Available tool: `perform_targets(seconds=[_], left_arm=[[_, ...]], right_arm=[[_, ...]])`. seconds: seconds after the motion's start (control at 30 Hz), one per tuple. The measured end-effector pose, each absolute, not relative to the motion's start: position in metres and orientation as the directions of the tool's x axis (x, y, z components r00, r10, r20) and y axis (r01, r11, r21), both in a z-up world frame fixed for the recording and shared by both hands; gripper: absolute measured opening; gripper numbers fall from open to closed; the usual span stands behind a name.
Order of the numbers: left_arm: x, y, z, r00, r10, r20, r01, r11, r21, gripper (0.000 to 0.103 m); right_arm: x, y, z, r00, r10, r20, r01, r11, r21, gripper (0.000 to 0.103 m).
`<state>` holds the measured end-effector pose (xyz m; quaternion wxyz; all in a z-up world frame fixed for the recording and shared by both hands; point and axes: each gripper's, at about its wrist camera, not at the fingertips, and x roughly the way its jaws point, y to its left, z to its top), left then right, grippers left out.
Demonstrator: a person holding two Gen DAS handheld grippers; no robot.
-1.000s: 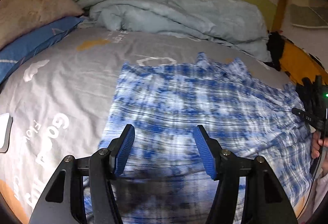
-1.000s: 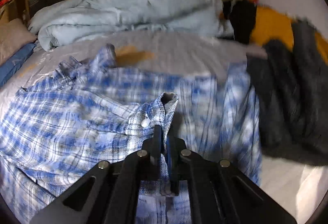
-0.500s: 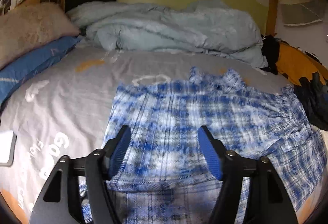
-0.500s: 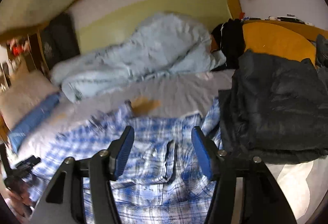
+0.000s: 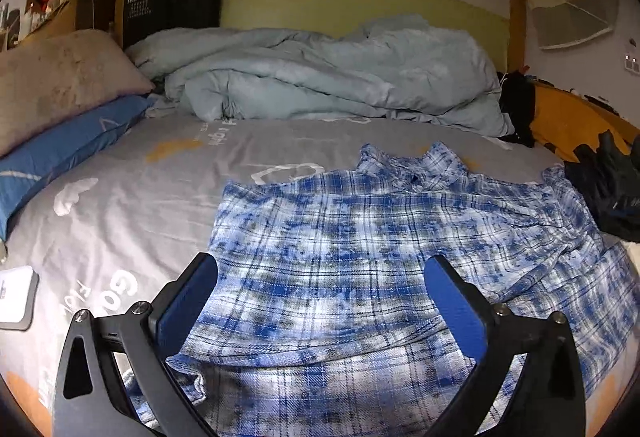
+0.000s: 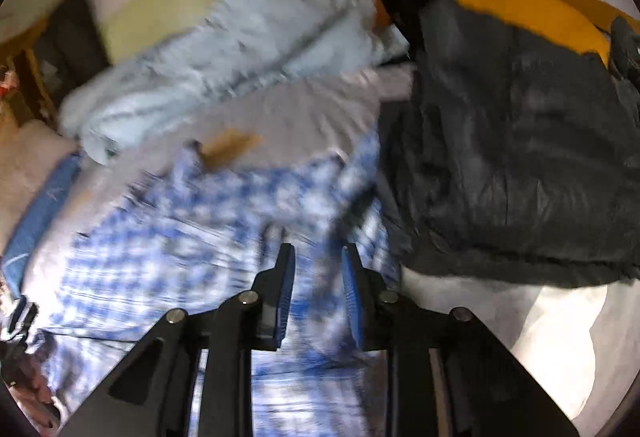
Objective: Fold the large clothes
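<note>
A blue and white plaid shirt (image 5: 360, 237) lies spread on the grey bed sheet (image 5: 140, 205), collar toward the far side. My left gripper (image 5: 322, 265) hovers over the shirt's near part; its jaws are opening wide, with nothing between the pads. In the blurred right wrist view the shirt (image 6: 180, 221) lies below and to the left. My right gripper (image 6: 317, 251) hangs above the shirt's right edge. Its jaws are closing to a narrow gap, and I see no cloth pinched between them.
A crumpled pale blue duvet (image 5: 320, 77) fills the far side of the bed. A beige pillow (image 5: 60, 77) and a blue one (image 5: 60, 153) lie at the left. A dark jacket (image 6: 520, 157) sits just right of the shirt. A white device (image 5: 14, 297) lies near the left edge.
The right gripper let go of the shirt cuff it held, opened wide, then narrowed again while swinging right and rolling. The left jaws spread wider over the shirt.
</note>
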<state>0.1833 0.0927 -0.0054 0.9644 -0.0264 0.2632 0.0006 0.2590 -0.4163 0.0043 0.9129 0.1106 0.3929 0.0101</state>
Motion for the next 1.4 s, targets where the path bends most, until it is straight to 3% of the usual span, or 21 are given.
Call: perform_targets(seconds=[0.13,0.33,0.47,0.67,0.87,1.03,1.13,1.17,1.2,1.27,1.4], left_arm=[[0.183,0.092,-0.007,0.859,-0.01,-0.512,-0.017,0.999,-0.049,0.103],[0.188,0.094,-0.01,0.841,-0.027,-0.54,-0.018,0.997,-0.078,0.103],[0.187,0.096,-0.01,0.841,-0.025,-0.54,-0.021,0.997,-0.079,0.103],[0.184,0.097,-0.007,0.842,-0.035,-0.538,-0.019,0.995,-0.095,0.103],[0.179,0.092,-0.004,0.844,-0.065,-0.533,0.009,0.994,-0.107,0.103],[0.179,0.091,-0.004,0.841,-0.068,-0.537,0.011,0.994,-0.11,0.103],[0.181,0.091,-0.005,0.839,-0.068,-0.54,0.011,0.994,-0.109,0.103],[0.182,0.091,-0.006,0.837,-0.07,-0.543,0.011,0.994,-0.111,0.103],[0.182,0.091,-0.007,0.834,-0.073,-0.547,0.012,0.993,-0.114,0.103],[0.184,0.09,-0.01,0.828,-0.074,-0.556,0.011,0.993,-0.116,0.103],[0.188,0.09,-0.018,0.815,-0.07,-0.575,0.002,0.993,-0.117,0.103]], right_arm=[[0.274,-0.435,-0.018,0.644,0.004,-0.765,0.189,0.968,0.164,0.017],[0.285,-0.448,-0.039,0.621,0.035,-0.783,0.22,0.951,0.217,0.015],[0.288,-0.45,-0.045,0.646,0.025,-0.763,0.239,0.943,0.234,0.005],[0.27,-0.421,-0.016,0.744,0.035,-0.667,0.123,0.974,0.189,0.003],[0.256,-0.381,-0.004,0.703,0.149,-0.696,-0.041,0.985,0.17,0.003],[0.255,-0.364,-0.019,0.534,0.285,-0.796,-0.169,0.958,0.23,0.004],[0.248,-0.375,-0.011,0.583,0.29,-0.759,-0.148,0.956,0.252,0.006],[0.246,-0.379,-0.008,0.609,0.266,-0.747,-0.125,0.962,0.241,0.012],[0.243,-0.384,-0.001,0.664,0.224,-0.713,-0.087,0.971,0.223,0.029],[0.242,-0.391,0.002,0.708,0.209,-0.674,-0.058,0.969,0.239,0.043],[0.262,-0.42,-0.009,0.719,0.236,-0.654,0.059,0.916,0.396,0.044]])
